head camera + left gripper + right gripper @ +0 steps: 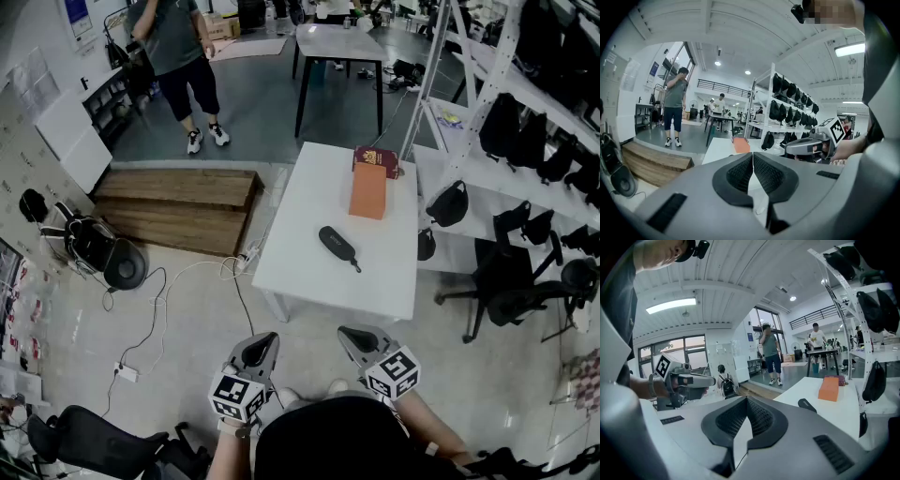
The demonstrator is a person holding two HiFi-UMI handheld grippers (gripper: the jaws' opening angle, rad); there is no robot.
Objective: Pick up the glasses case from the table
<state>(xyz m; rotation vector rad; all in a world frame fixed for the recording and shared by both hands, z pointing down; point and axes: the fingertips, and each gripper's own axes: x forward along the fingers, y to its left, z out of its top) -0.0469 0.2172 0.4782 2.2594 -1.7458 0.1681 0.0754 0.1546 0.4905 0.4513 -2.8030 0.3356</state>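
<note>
No part of the pick-up looks done; the slim black oval glasses case (337, 246) lies untouched on the white counter (309, 272), near an orange box (367, 190); left gripper (264, 343) and right gripper (351, 336) hang well short of the counter, jaws pressed together on nothing; reaching, opening and grasping all remain.

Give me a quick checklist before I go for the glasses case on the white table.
1. Glasses case visible, lying on the table: ok.
2. Room around it: ok, orange box sits apart, behind it.
3. Right gripper jaws open: not ok, shut, empty.
4. Left gripper jaws open: not ok, shut, empty.
5. Grippers over the table: not ok, both short of its near edge.
</note>
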